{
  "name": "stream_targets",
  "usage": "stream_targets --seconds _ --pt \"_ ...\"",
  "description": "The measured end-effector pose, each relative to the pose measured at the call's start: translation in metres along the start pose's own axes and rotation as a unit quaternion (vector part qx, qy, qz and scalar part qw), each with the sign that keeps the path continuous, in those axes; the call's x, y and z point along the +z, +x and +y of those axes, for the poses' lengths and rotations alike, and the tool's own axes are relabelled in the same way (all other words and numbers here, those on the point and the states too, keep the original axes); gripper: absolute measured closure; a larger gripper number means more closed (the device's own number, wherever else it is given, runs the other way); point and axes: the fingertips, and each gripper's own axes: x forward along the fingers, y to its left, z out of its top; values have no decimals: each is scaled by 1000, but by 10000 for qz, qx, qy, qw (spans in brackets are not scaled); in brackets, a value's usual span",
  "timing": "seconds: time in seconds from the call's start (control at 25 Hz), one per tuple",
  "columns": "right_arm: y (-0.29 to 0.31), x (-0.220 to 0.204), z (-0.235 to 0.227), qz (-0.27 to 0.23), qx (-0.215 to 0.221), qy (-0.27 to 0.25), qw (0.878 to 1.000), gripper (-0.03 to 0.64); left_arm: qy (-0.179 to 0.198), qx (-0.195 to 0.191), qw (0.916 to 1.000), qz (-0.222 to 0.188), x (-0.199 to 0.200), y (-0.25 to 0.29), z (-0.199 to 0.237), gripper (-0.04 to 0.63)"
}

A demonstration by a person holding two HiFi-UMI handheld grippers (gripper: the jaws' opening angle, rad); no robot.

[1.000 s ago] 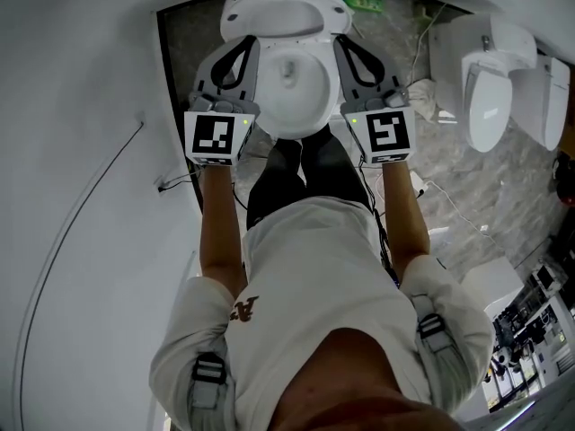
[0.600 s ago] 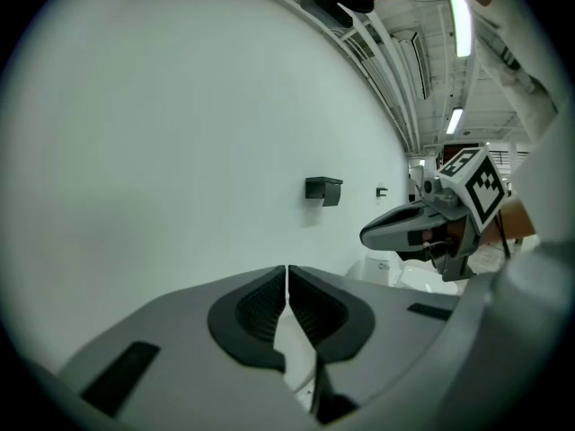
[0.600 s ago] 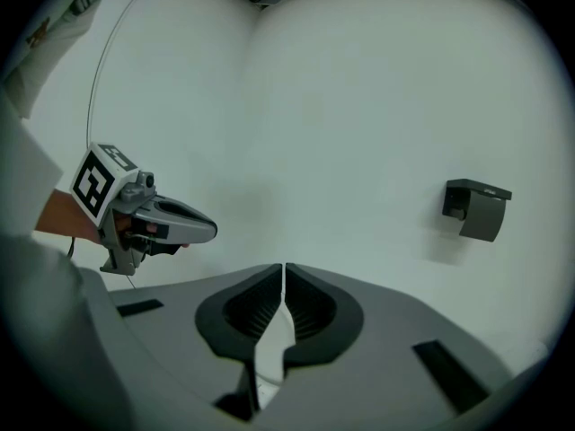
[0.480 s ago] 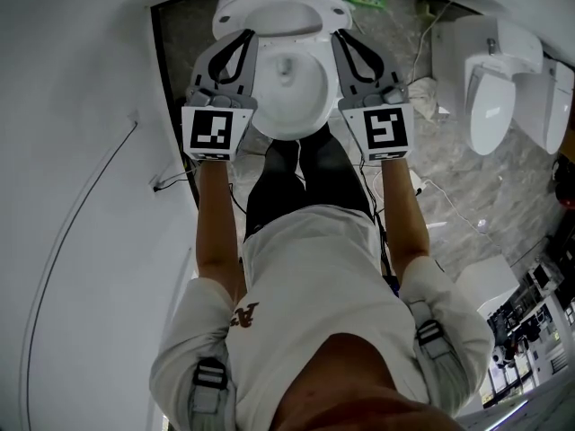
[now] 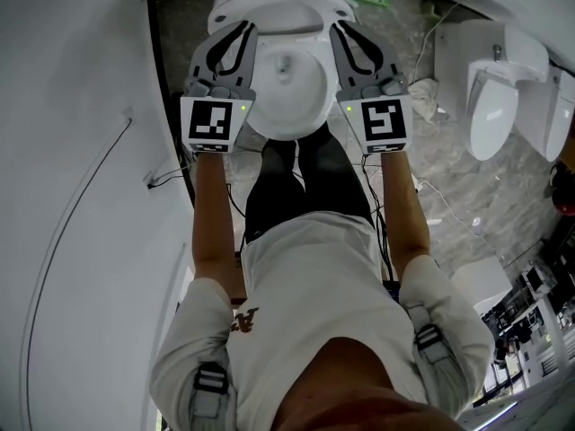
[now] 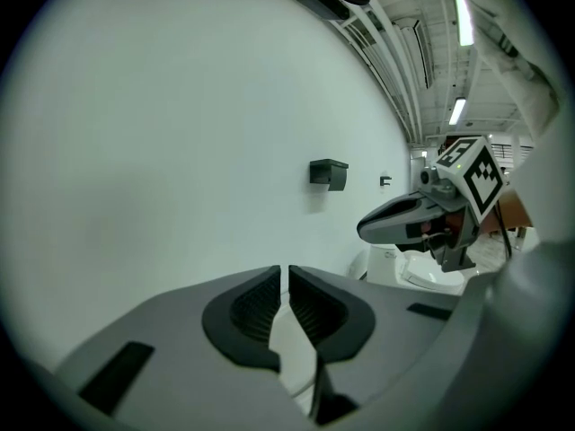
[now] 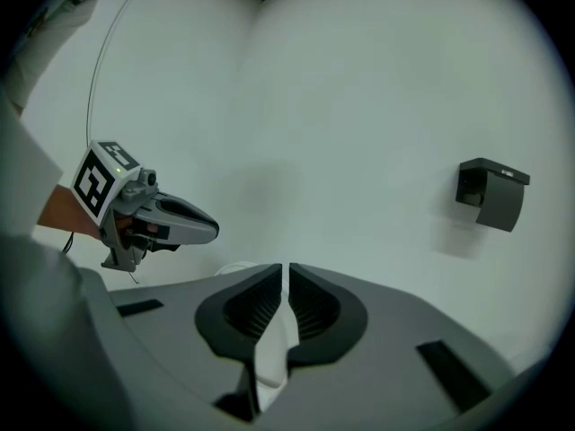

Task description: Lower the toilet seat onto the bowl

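Lowering step, likely late: left gripper (image 5: pixel 243 29) and right gripper (image 5: pixel 340 29), both with jaws closed and nothing clearly pinched, flank the white toilet seat (image 5: pixel 286 127) over the bowl (image 5: pixel 291 77), seating unclear; next move calls for an even, slow descent until it lies flat.

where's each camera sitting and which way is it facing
Head view: head-mounted, facing down at the toilet bowl; torso, forearms, left gripper and right gripper show.
Left gripper view: on the left gripper, facing a white wall; its shut jaws show.
Right gripper view: on the right gripper, same wall, shut jaws.
Both gripper views share the black wall box and the other gripper.
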Motion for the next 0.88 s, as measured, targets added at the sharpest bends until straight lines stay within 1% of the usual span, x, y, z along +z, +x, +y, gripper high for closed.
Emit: stream_targets --seconds 0.36,0.88 --pt "33 -22 -14 122 121 -45 9998 592 21 102 9998 142 -19 27 13 568" --pt "67 -48 -25 284 229 -114 9993 551 244 -41 9994 235 -39 58 25 566"
